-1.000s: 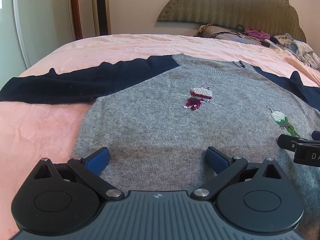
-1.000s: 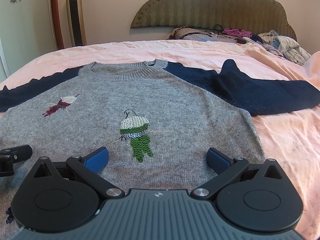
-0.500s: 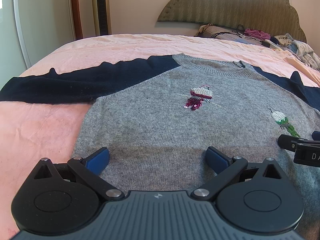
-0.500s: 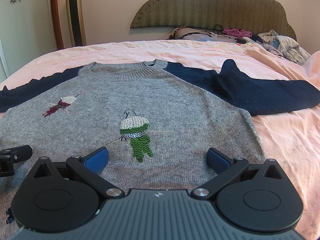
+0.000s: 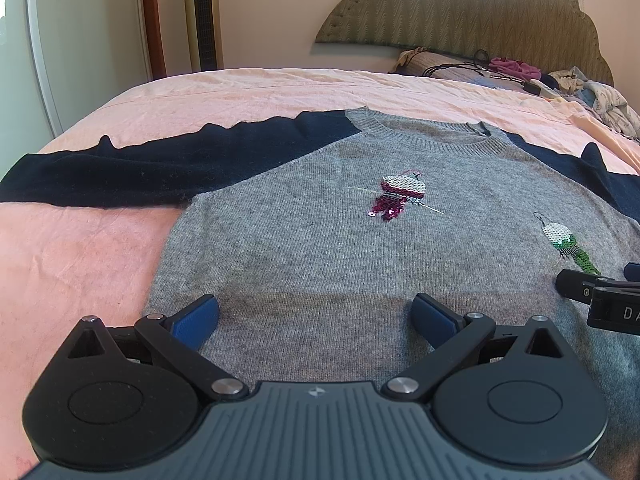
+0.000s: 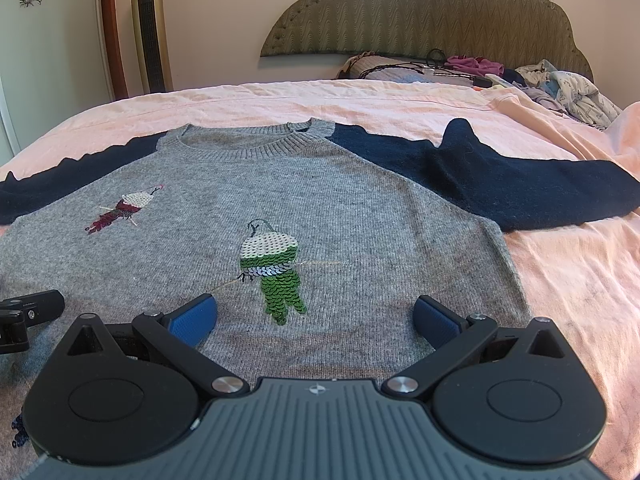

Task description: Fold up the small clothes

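Bed: a pink sheet point(image 5: 248, 92) is stretching away ahead of both claws, with a padded headboard point(image 6: 424, 12) at the far end.
Sweater: a grey knit sweater point(image 5: 320, 248) with navy sleeves is lying face up and flat, directly under and ahead of both claws; its collar is pointing away from them.
Sleeves: the left sleeve point(image 5: 132, 172) is reaching out to the far left of the left claw, the right sleeve point(image 6: 520, 180) to the far right of the right claw, both spread and unfolded.
Clutter: a loose heap of clothes point(image 6: 576, 92) is sitting far ahead, right of the right claw.
Left claw: the left gripper point(image 5: 316, 314) is hanging over the hem area, fingers spread wide, gripping nothing.
Right claw: the right gripper point(image 6: 316, 316) is hovering just beside it (its tip is showing at the edge of the left view), also wide and empty.
Sequins: a red bird point(image 5: 400, 196) is lying ahead of the left claw, a green one point(image 6: 272, 272) just ahead of the right.
Progress: folding is not looking started; sleeves and body all remain to be folded.
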A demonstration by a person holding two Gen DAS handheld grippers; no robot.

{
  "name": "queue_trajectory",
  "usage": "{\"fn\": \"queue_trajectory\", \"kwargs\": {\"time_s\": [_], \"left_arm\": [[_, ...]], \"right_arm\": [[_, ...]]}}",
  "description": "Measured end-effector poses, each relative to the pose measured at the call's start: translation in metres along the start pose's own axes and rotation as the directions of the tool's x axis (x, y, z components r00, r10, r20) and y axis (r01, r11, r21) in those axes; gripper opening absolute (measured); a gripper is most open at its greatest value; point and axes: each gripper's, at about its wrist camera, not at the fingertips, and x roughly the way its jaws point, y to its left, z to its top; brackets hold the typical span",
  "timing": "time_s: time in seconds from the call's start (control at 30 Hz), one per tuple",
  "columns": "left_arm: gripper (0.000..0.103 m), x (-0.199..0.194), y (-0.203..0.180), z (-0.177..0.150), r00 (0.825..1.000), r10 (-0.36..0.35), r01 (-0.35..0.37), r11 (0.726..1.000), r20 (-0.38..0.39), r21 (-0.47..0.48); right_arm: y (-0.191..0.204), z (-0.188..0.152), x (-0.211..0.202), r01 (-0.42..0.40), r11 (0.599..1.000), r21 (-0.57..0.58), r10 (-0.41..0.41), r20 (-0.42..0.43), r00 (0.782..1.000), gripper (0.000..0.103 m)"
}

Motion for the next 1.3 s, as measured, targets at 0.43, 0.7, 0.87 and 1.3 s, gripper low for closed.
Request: {"fn": "queue_trajectory", "kwargs": {"time_s": [0.43, 0.7, 0.87, 1.3], "left_arm": [[0.103, 0.0, 0.0, 0.0, 1.0, 0.0, 0.0, 1.0, 0.0, 0.0], [0.103, 0.0, 0.0, 0.0, 1.0, -0.002, 0.002, 1.0, 0.001, -0.001], [0.103, 0.0, 0.0, 0.0, 1.0, -0.002, 0.002, 1.0, 0.001, -0.002], [0.103, 0.001, 0.0, 0.001, 1.0, 0.004, -0.004, 1.0, 0.0, -0.004]], "right_arm": [[0.0, 0.0, 0.0, 0.0, 1.0, 0.0, 0.0, -0.001, 1.0, 0.103], [-0.01, 0.012, -0.006, -0.081, 0.995, -0.051, 0.079, -0.051, 0.996, 0.103], [-0.116, 0.033, -0.027, -0.129, 0.981, 0.148, 0.101, 0.187, 0.977, 0.103], [-0.416, 0.025, 0.028, -0.103, 0.485, 0.868, -0.119, 0.182, 0.976, 0.074]]}}
